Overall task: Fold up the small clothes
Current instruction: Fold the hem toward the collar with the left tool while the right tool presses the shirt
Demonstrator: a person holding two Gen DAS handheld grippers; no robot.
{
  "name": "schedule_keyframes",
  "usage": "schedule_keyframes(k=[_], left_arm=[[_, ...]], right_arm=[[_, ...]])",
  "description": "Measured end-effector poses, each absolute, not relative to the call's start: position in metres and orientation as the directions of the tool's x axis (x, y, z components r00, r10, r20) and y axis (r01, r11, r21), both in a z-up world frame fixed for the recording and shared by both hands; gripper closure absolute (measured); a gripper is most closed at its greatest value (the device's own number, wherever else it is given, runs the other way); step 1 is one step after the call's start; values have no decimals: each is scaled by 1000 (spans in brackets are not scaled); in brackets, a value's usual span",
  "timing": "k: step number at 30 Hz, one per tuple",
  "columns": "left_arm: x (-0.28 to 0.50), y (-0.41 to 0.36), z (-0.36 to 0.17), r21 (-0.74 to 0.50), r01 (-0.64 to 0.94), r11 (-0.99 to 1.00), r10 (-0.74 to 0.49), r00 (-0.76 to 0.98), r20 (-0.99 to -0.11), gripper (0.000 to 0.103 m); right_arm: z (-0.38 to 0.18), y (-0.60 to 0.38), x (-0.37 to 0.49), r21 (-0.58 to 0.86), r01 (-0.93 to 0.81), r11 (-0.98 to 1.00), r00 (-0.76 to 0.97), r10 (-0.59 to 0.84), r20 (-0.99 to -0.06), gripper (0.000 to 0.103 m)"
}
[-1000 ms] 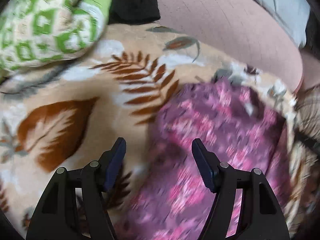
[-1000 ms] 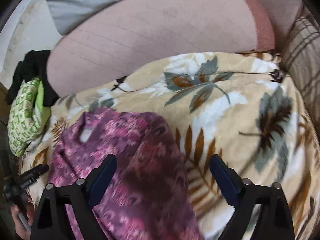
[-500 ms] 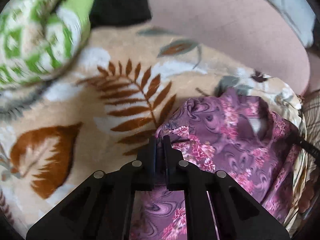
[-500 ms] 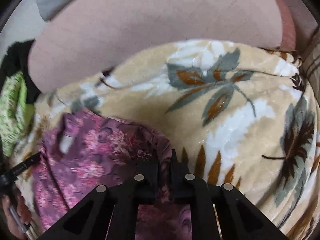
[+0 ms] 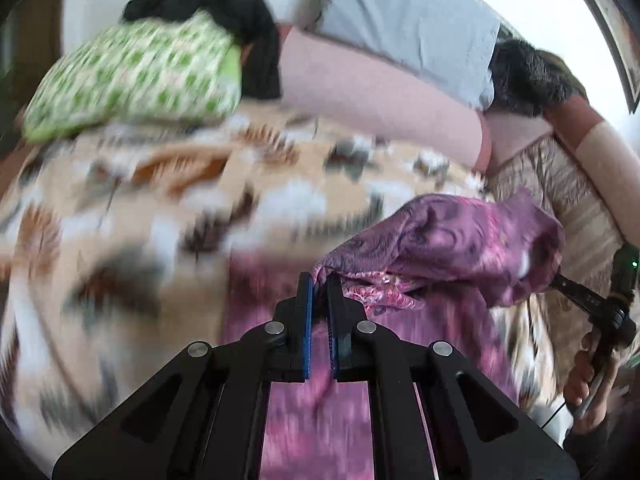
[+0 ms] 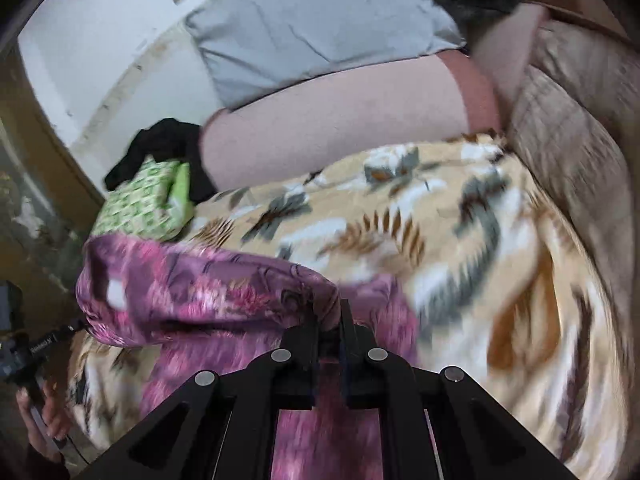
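While the purple floral garment [image 5: 452,248] hangs lifted above the leaf-print blanket [image 5: 120,216], the left gripper [image 5: 319,280] and right gripper [image 6: 329,316] each pinch a top corner tight. Green patterned pillow [image 6: 140,204] sits far left; no readable writing anywhere.

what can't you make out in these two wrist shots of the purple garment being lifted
- Left wrist view: the lower part of the purple floral garment is motion-blurred, and the left gripper body covers part of it.
- Right wrist view: the pinched garment edge is hidden behind the right gripper.
- Both views: the leaf-print blanket is smeared by motion.
- Left wrist view: the black cloth behind the green patterned pillow cannot be identified.
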State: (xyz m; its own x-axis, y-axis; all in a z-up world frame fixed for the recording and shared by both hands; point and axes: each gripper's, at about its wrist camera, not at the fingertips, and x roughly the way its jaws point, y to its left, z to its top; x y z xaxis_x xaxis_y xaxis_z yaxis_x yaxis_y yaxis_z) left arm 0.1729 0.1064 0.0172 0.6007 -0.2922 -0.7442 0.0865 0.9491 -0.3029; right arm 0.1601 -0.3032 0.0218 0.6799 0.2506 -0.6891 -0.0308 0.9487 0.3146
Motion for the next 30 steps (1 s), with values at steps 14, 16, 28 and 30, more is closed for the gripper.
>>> schedule_keyframes(k=[14,16,28,30], left_arm=[[91,101,-79,-365,-40,930,-306,465,-831,49],[79,113,-85,-460,-83,884,-377,452,-808,49],[90,71,-100,-531,-76,844,-476,352,-806,49],[98,65,-109,-527,-95,845,-469,344,-813,49]], right_arm=[[-80,-322,74,474,173,863,586,297,-754,87],[-81,-324,62,506,187,842,583,320,-747,84],[-90,-315,55,596,157,788,591,408,-695,28],[-102,-316,73,592,175,787,557,416,-718,32]])
